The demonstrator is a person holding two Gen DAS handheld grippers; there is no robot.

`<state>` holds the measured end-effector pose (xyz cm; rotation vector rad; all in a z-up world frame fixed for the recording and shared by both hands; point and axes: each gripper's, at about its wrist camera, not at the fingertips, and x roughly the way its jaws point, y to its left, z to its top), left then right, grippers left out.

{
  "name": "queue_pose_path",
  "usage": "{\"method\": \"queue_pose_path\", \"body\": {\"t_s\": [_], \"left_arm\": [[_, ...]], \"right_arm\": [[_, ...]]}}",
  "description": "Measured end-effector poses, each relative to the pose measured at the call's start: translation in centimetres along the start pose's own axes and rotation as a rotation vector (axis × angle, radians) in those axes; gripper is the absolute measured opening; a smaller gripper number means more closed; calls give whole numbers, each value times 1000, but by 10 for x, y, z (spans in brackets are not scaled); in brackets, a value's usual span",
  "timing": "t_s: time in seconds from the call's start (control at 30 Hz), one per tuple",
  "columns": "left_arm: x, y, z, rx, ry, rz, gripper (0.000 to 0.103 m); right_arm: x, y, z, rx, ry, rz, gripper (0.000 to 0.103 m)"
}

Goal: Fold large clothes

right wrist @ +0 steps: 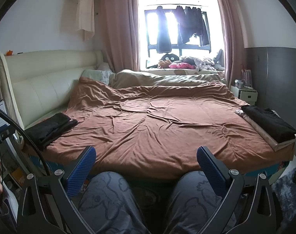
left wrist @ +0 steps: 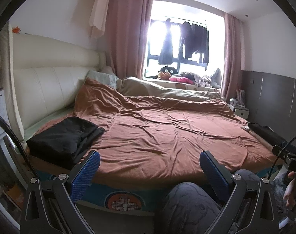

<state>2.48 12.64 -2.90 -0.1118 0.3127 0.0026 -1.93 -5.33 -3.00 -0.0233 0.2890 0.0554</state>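
Both tongs (left wrist: 149, 160) (right wrist: 146, 156) gape above the creased rust quilt (right wrist: 157, 120).

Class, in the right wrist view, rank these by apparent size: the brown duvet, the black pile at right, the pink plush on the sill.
1. brown duvet
2. black pile
3. pink plush, though farthest from the camera, so its true size is unsure.

one bed (right wrist: 167, 146); two folded clothing stacks, at nine o'clock (right wrist: 48, 128) and three o'clock (right wrist: 270, 124); two pink curtains (right wrist: 116, 29); one nightstand (right wrist: 245, 94).
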Motion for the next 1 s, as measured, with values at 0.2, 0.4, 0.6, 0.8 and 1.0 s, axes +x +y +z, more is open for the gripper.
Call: {"method": "queue_pose_path", "body": {"t_s": [0.2, 0.4, 0.6, 0.8, 1.0], "left_arm": [[-3, 0, 2, 3, -14, 13, 103], [-6, -1, 1, 15, -21, 14, 103], [-8, 1, 2, 12, -25, 13, 102], [-7, 3, 1, 3, -19, 17, 103], [-5, 7, 1, -10, -19, 38, 102]], "right_arm": [[-2, -2, -1, 0, -5, -5, 103], [-3, -3, -2, -13, -7, -10, 103], [-5, -4, -2, -13, -8, -8, 103], [-10, -6, -3, -19, -13, -12, 103], [-20, -14, -5, -28, -24, -18, 103]]}}
